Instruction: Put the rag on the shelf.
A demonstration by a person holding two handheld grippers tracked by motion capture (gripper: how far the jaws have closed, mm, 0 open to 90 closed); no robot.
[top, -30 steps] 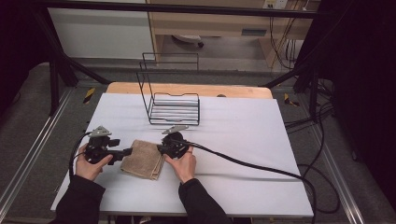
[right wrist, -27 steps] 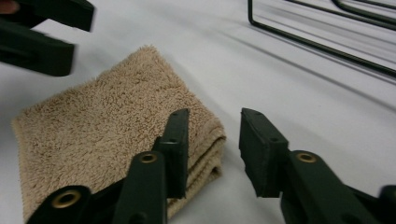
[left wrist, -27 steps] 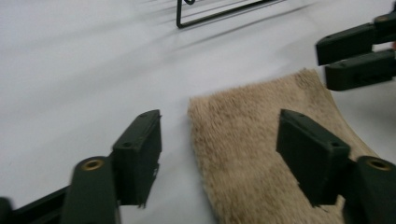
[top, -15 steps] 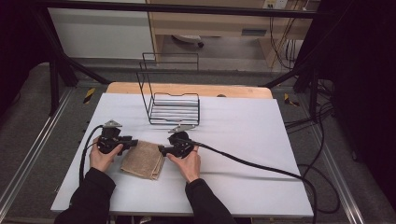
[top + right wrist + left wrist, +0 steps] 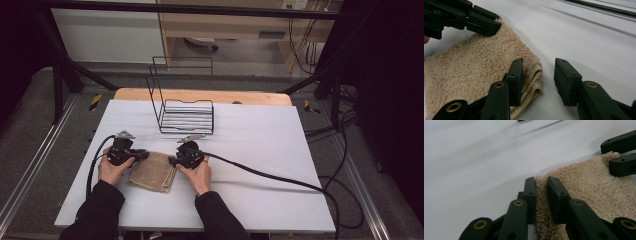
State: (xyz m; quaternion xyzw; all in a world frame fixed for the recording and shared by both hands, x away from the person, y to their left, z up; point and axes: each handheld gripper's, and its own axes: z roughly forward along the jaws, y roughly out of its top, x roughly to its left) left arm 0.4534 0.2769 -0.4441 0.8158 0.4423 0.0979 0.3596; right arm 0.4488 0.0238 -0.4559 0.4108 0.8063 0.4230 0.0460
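Along opposite towel (image 5: pixel 151 172) edges, left tool (image 5: pixel 541 192) pinches; right tool (image 5: pixel 537 75) seemingly gapes.

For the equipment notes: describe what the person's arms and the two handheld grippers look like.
Both forearms wear dark long sleeves. The left gripper and right gripper are black, with flat rectangular jaw pads on linked arms joined by brass-coloured rivets. On top of each, the high view shows a small grey three-cornered plate. A thick black cable trails from the right gripper; a thinner one loops from the left.
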